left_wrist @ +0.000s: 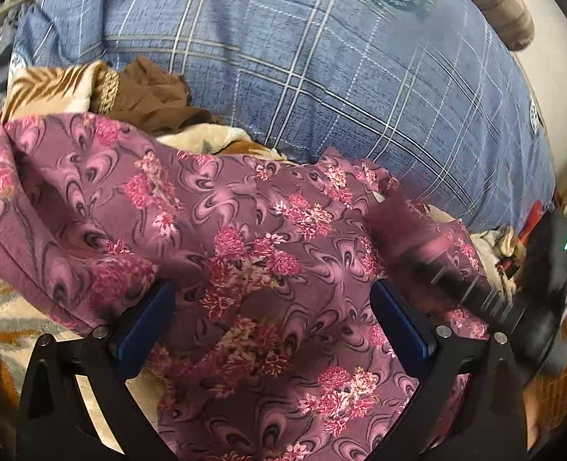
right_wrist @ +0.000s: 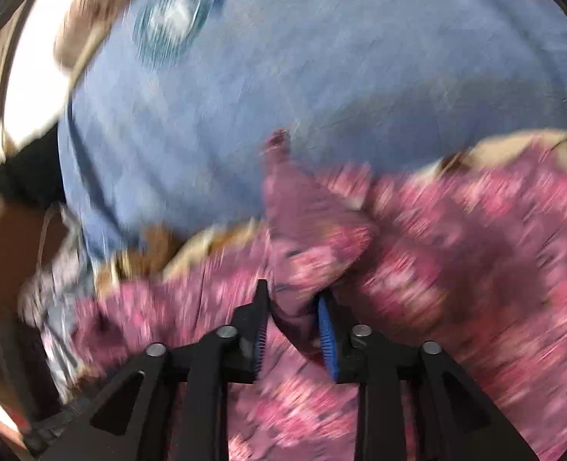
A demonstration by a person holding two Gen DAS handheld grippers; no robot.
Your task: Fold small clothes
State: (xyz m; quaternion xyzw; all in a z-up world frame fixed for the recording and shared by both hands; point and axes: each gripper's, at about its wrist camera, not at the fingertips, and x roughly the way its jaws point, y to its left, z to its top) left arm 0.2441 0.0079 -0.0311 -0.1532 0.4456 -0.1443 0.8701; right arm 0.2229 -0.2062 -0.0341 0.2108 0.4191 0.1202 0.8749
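Observation:
A purple garment with pink flowers (left_wrist: 245, 238) lies spread over a cream and brown blanket. My left gripper (left_wrist: 272, 288) is open, its blue-padded fingers (left_wrist: 149, 319) wide apart over the cloth and holding nothing. The other gripper shows blurred at the right of the left wrist view (left_wrist: 514, 299), with cloth draped on it. In the right wrist view, which is blurred by motion, my right gripper (right_wrist: 293, 299) is shut on a raised fold of the same garment (right_wrist: 306, 230), its blue pads (right_wrist: 326, 330) pinching the cloth.
A blue plaid bedsheet (left_wrist: 322, 57) with a round emblem covers the bed behind. A brown cloth (left_wrist: 149, 92) and a tiger-striped blanket (left_wrist: 49, 88) lie at the left. Clutter sits off the bed's right edge (left_wrist: 529, 230). A brown pillow (left_wrist: 502, 0) lies far right.

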